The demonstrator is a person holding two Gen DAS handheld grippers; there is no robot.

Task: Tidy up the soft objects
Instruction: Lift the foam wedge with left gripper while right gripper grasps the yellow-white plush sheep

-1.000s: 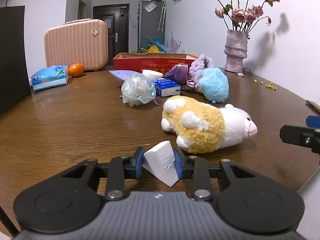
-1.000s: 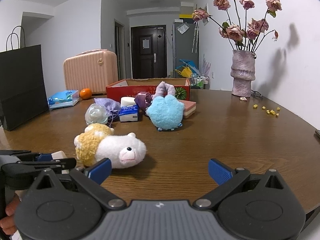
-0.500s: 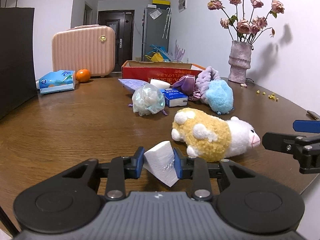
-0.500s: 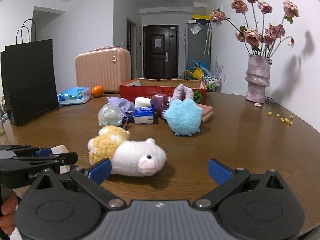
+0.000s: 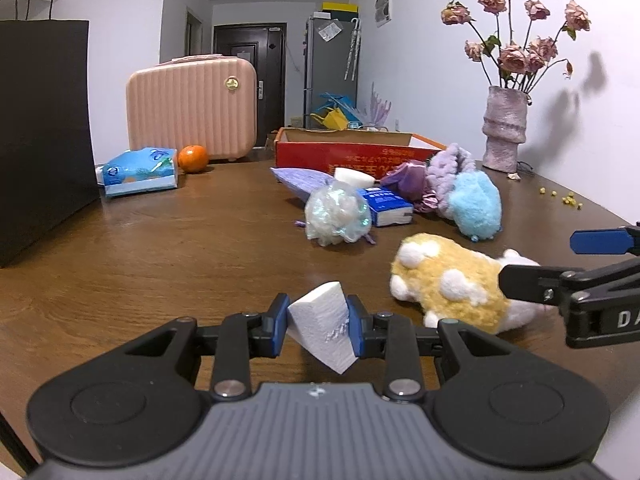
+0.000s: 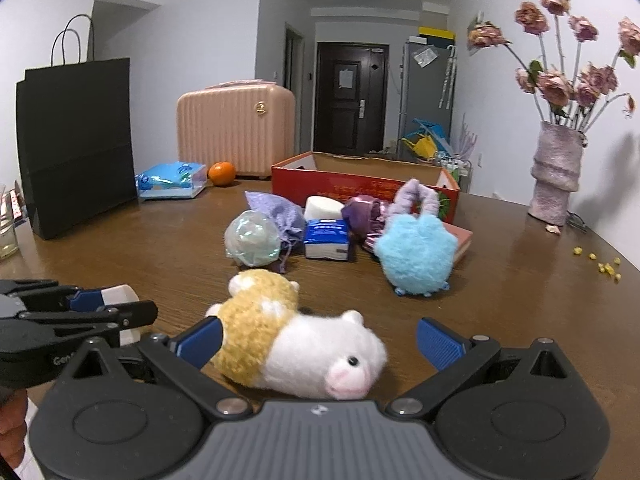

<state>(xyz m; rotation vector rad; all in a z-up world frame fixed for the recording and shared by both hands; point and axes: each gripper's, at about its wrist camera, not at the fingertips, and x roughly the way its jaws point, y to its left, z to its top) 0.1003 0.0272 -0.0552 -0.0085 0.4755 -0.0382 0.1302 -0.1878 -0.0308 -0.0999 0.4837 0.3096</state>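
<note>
My left gripper [image 5: 317,317] is shut on a white foam wedge [image 5: 325,338], held just above the brown table [image 5: 168,264]. A yellow-and-white plush hamster [image 6: 308,344] lies on its side between the wide jaws of my right gripper [image 6: 320,342], which is open; the right pad stands clear of the toy. In the left wrist view the right gripper [image 5: 560,260] reaches in over the hamster [image 5: 448,284]. Further back lie a blue fluffy toy [image 6: 416,256], an iridescent pouch [image 6: 252,240], a lilac bag [image 6: 280,212], a tissue pack [image 6: 326,240] and a red cardboard box [image 6: 360,184].
A black paper bag [image 6: 80,144] stands at the left. Behind it are a pink case [image 6: 236,132], an orange [image 6: 222,173] and a blue wipes pack [image 6: 172,180]. A vase of dried flowers [image 6: 556,176] and yellow crumbs [image 6: 600,264] are at the right. A hand [image 6: 12,432] shows bottom left.
The right gripper has come forward and to the left, so the hamster now lies between its open jaws. The left gripper keeps the foam wedge and has shifted slightly.
</note>
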